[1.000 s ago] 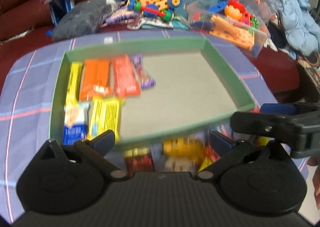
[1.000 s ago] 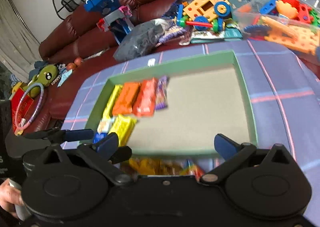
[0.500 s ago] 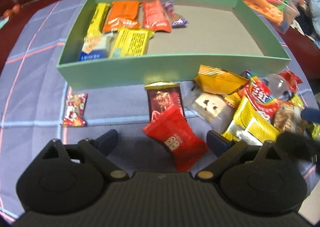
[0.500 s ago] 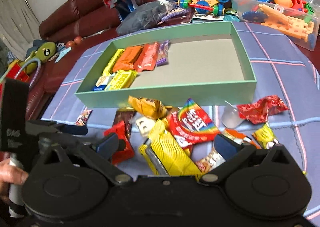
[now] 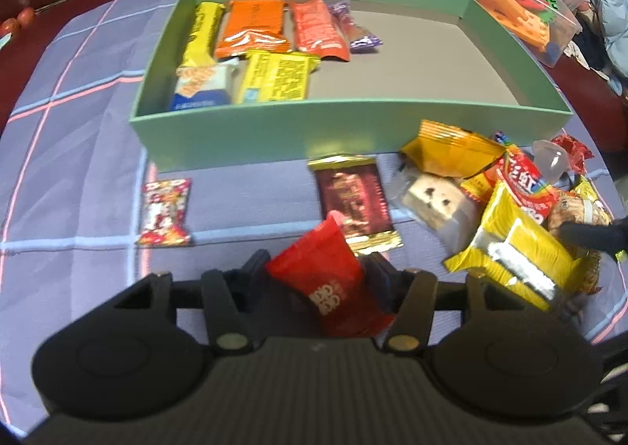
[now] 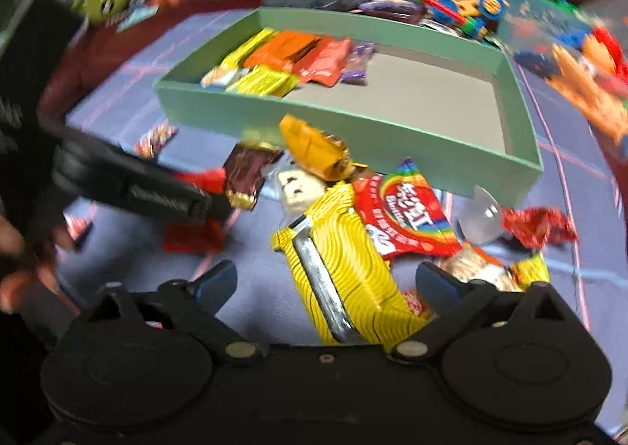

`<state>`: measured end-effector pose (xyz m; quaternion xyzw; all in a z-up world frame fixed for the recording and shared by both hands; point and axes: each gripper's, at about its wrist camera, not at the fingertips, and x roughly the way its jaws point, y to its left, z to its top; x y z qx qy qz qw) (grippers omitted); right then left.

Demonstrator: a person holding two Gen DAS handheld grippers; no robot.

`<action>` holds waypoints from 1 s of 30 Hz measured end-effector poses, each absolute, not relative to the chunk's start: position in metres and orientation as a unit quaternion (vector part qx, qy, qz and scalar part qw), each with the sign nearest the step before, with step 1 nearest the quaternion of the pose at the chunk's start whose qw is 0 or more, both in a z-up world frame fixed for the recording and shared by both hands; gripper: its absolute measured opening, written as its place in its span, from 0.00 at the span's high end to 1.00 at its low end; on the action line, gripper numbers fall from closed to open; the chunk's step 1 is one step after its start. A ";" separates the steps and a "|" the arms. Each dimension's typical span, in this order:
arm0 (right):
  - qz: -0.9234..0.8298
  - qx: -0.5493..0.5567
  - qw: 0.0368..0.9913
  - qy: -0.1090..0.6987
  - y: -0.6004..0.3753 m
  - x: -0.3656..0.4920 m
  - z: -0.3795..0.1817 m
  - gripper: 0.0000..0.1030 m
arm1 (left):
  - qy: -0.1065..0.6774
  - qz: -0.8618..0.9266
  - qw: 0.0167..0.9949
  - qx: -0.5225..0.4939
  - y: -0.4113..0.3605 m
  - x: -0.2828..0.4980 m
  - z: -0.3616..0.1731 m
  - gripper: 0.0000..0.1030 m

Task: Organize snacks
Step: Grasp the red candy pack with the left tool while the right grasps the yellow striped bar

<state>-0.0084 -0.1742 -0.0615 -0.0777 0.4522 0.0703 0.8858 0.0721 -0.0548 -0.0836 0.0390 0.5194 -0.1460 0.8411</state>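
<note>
a red snack packet is clamped between the two fingers of the left gripper, which are drawn in against its sides; the packet is tilted, its upper corner laid over the lower edge of a dark brown foil wrapper with gold crimped ends. the right gripper is held with its blue-tipped fingers spread wide apart, and a yellow wavy-patterned packet with a silver strip down its length is seen lying between them on the cloth; whether it is touched by either finger cannot be told.

a shallow green box with straight card walls and a grey floor is set on a blue checked tablecloth crossed by pink and pale lines. in the box's left part flat glossy bars are laid side by side: a yellow bar, an orange packet, a red-orange bar and a small purple twist wrapper, with a white-and-blue packet and a yellow printed packet nearer the front wall.

outside the front wall a loose heap is seen: a crumpled gold pouch, a clear-wrapped pale cake, and a red rainbow-printed packet. a small red-and-white packet lies flat, well apart to the left.
</note>
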 end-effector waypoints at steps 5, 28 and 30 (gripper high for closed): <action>0.076 -0.129 0.869 0.472 -0.157 -0.005 -0.080 0.52 | 0.526 -0.136 0.839 0.033 -0.048 0.072 -0.084 0.35; 0.062 0.007 0.867 0.494 -0.182 -0.010 -0.083 0.39 | 0.512 -0.149 0.842 0.081 -0.052 0.054 -0.085 0.65; 0.055 -0.036 0.872 0.486 -0.171 -0.013 -0.085 0.50 | 0.510 -0.150 0.843 0.085 -0.053 0.053 -0.084 0.67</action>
